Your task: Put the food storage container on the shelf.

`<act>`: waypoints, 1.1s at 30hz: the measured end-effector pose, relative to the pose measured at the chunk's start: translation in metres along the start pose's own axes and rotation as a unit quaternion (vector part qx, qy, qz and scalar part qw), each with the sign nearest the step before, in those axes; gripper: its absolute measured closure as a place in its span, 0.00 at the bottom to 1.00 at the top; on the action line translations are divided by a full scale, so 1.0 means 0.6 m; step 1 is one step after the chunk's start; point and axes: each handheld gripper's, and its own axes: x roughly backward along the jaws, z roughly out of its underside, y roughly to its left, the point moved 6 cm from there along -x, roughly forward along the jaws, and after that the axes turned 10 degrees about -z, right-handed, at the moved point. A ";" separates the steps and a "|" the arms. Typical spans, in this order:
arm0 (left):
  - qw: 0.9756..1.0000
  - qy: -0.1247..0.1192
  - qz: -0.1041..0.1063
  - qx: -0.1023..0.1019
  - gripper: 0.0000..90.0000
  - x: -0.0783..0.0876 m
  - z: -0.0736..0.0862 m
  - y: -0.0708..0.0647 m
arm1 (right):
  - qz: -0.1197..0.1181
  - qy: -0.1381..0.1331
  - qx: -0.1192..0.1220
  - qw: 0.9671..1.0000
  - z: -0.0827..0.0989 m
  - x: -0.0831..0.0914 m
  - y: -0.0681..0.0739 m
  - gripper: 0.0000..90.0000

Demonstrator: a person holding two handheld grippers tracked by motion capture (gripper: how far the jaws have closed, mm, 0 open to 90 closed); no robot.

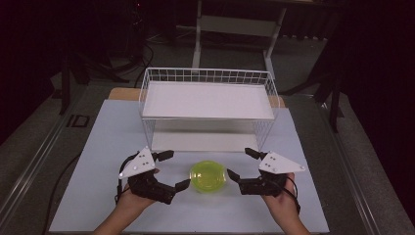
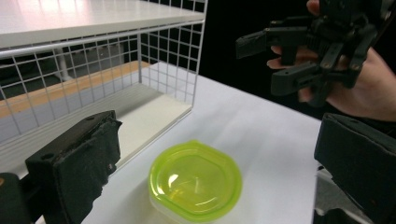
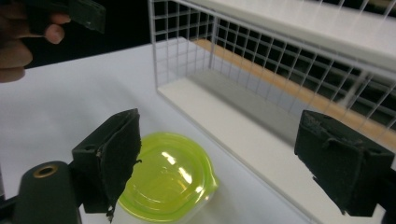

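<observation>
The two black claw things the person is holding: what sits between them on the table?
A round container with a yellow-green lid sits between the left gripper and the right gripper, touching neither, as the high view shows.

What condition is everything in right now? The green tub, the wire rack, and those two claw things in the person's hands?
Green-lidded container: lid on, upright on the table, untouched, between the two grippers.
Wire rack: upright behind the container, top shelf bare, lower shelf bare as far as it shows.
Left gripper: open, fingers spread, holding nothing, left of the container.
Right gripper: open, fingers spread, holding nothing, right of the container.
</observation>
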 end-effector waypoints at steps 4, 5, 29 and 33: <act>1.000 0.006 -0.015 -0.014 0.01 -0.015 -0.001 -0.001 | 0.013 -0.003 -0.038 0.999 0.007 -0.017 -0.015 0.11; 1.000 0.014 -0.010 -0.013 0.01 -0.020 0.001 -0.002 | 0.002 -0.002 -0.045 0.999 0.009 -0.019 -0.016 0.11; 0.973 0.189 -0.030 0.128 0.26 -0.112 0.111 0.015 | -0.024 0.086 -0.135 0.987 0.085 -0.098 -0.025 0.32; 0.967 0.203 -0.033 0.150 0.34 -0.115 0.125 0.016 | -0.032 0.097 -0.151 0.983 0.100 -0.110 -0.026 0.35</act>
